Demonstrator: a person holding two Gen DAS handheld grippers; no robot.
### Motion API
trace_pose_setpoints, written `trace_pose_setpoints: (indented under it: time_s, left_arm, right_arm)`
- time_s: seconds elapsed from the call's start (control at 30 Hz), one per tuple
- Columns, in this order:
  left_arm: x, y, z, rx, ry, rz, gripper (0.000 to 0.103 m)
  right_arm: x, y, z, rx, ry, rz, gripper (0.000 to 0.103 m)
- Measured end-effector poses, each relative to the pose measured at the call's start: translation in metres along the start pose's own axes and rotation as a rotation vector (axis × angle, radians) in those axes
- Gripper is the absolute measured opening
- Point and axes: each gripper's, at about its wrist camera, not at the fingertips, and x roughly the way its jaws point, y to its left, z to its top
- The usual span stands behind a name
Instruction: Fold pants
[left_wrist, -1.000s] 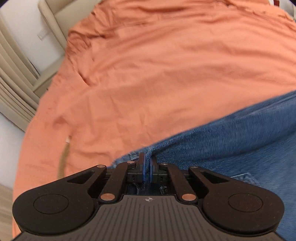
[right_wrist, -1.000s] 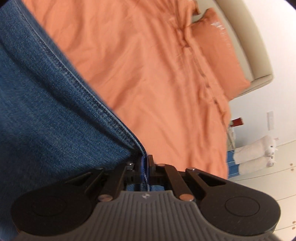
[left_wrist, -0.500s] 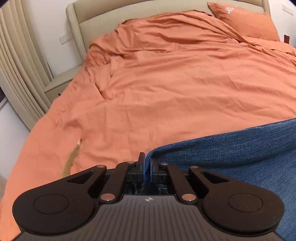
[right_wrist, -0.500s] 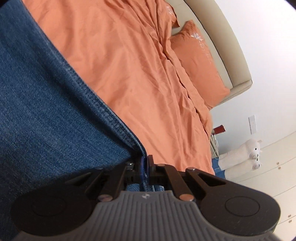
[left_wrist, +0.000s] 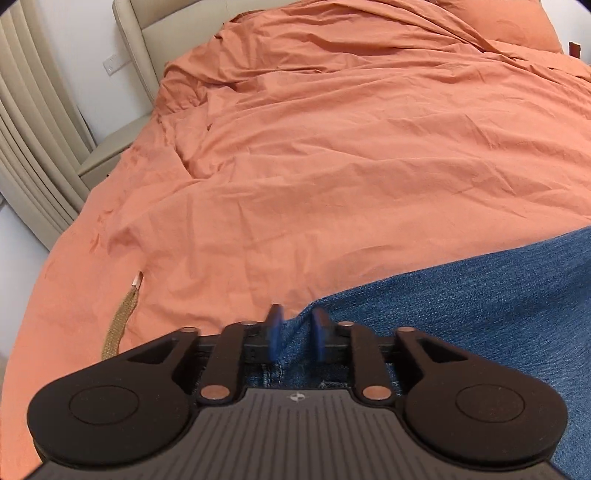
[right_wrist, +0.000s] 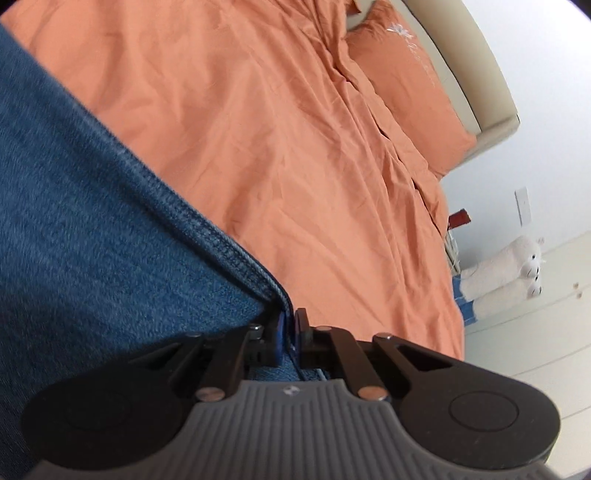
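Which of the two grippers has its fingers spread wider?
The left gripper: its fingers are opening, jeans loose between them. The right gripper's fingers stand almost together.

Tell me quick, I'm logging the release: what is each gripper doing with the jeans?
Left gripper: jaws opening, pads clear of the jeans fold between them.
Right gripper: jaws just starting to open, denim edge between the pads, still touching.

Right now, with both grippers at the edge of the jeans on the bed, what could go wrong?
1. The left gripper is opening, its pads already off the jeans, while the right gripper, only starting to open, is close around the seamed edge. An uneven release may skew the fold.
2. Denim lies between both jaws; pulling away early could drag it.
3. The duvet is wrinkled, so the fold may settle uneven.
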Motion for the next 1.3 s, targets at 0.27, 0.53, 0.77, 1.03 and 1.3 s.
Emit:
trace_pose_setpoints:
  time_s: [0.27,0.53,0.77,1.03,1.3]
  left_arm:
    - [-0.051,0.046,-0.024,-0.052,0.013,-0.027,0.064]
    - [-0.084,0.153,-0.103,-0.425,0.096,-0.105,0.071]
    - [-0.064,0.196,-0.150,-0.758,0.032,-0.282,0.073]
    - [-0.014,0.185,-0.088,-0.591,-0.006,-0.451,0.075]
    - [0.011,0.177,-0.076,-0.495,-0.046,-0.497,0.020]
  right_arm:
    - [-0.061,-0.015,0.003,0.251,-0.019,0.070,0.049]
    - [-0.174,0.053,-0.004,0.494,-0.084,0.481,0.049]
    - [-0.246,0.132,0.028,0.465,-0.129,0.612,0.050]
    - [-0.244,0.146,0.078,0.397,-0.142,0.621,0.049]
    - [-0.220,0.169,0.118,0.342,-0.120,0.608,0.033]
